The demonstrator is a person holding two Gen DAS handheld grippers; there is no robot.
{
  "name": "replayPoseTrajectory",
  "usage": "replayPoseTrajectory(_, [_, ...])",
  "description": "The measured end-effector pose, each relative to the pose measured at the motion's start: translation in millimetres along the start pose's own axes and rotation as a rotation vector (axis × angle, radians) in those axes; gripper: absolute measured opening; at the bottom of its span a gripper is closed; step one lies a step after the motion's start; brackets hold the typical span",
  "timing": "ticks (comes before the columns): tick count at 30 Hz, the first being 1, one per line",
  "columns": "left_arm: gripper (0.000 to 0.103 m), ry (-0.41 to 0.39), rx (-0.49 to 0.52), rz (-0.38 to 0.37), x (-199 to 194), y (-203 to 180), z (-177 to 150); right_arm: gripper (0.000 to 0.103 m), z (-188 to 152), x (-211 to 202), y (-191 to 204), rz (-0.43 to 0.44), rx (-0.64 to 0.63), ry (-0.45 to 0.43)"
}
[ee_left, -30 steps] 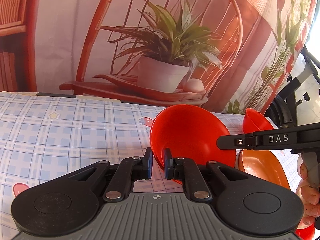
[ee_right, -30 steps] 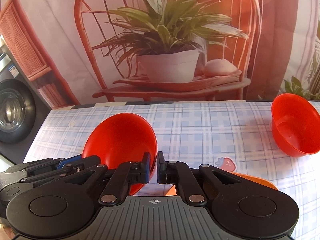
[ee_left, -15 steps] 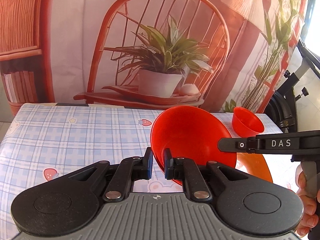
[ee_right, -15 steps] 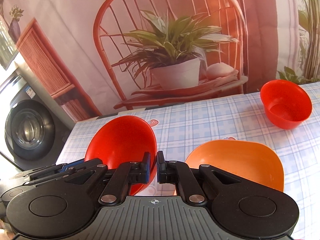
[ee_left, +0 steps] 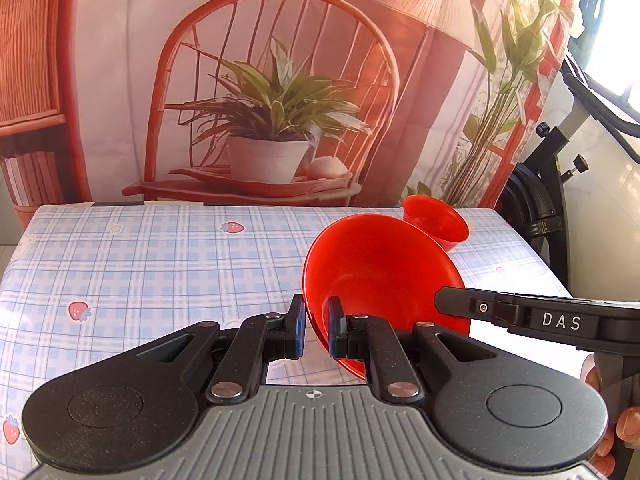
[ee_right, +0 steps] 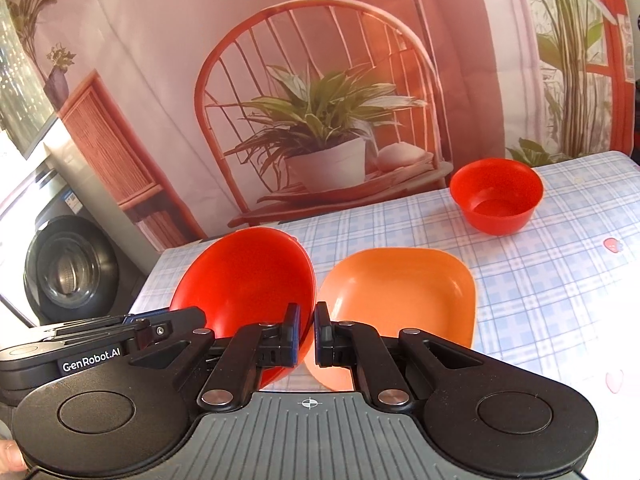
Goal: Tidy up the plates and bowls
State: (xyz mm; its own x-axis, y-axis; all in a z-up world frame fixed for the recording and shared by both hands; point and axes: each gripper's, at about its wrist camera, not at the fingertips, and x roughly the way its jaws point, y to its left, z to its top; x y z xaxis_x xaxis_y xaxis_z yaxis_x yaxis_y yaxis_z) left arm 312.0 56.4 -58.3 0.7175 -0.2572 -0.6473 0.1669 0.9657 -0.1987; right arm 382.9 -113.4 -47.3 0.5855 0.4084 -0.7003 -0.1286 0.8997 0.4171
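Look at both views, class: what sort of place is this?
Probably a home corner staged for recording: a washing machine, an exercise bike, and a printed backdrop of chair and plant behind a table in checked cloth.

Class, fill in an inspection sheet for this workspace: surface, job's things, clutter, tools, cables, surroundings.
Surface: blue checked tablecloth with strawberry prints, flat.
Job's things: large red plastic bowl, tilted, held by its rim; orange rounded-square plastic plate, held at its edge beside it; small red plastic bowl, upright on the cloth, apart.
Clutter: nothing seen.
Grippers: left tool shut on the large bowl's rim; right tool shut on the plate's edge.
Cables: nothing seen.
Surroundings: printed chair-and-plant backdrop; grey washing machine at left.
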Motion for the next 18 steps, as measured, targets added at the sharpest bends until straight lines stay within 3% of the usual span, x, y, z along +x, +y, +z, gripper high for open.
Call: replayPoseTrajectory(18, [0.012, 0.054, 0.025, -0.075, 6, -76, -29, 0.008, -38, -68, -73, -0.041, 0.079, -0.058])
